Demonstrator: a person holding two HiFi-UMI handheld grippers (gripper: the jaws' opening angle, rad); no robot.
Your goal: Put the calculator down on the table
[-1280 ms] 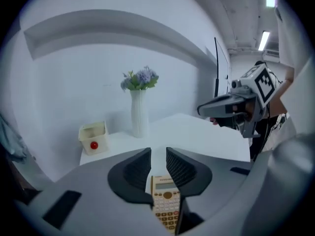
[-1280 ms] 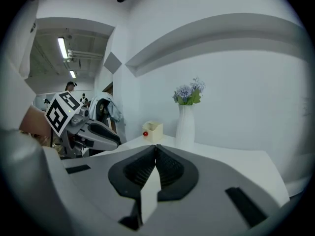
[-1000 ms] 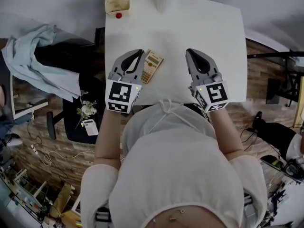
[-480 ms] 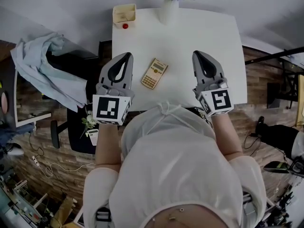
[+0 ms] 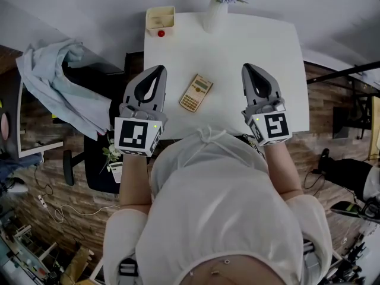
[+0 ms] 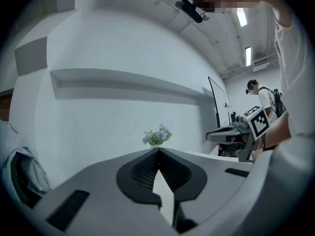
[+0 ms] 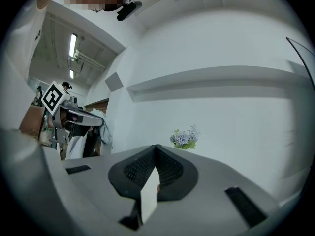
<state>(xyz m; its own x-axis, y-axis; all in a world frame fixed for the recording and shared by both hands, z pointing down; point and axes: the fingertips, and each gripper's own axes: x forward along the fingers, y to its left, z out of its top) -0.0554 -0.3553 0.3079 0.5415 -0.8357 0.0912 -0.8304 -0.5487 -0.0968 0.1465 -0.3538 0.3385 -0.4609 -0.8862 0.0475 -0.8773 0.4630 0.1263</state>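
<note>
A tan calculator (image 5: pixel 196 92) lies flat on the white table (image 5: pixel 237 46), between my two grippers and touched by neither. My left gripper (image 5: pixel 158 70) hangs over the table's left edge, jaws shut and empty; in the left gripper view its tips (image 6: pixel 158 149) meet with nothing between them. My right gripper (image 5: pixel 247 69) is raised over the table's right part, also shut and empty, its tips (image 7: pixel 156 146) together. Both point level toward the far wall. Neither gripper view shows the calculator.
A vase of pale blue flowers (image 5: pixel 217 5) stands at the table's far edge; the flowers (image 6: pixel 157 136) show in both gripper views. A cream box (image 5: pixel 160 18) with a red ball (image 5: pixel 161 33) sits at the far left corner. A cloth-draped chair (image 5: pixel 65 88) stands left of the table.
The left gripper has drawn away to the left from the calculator, which stays lying on the table. Both grippers have risen a little; in the last half second almost nothing moved.
</note>
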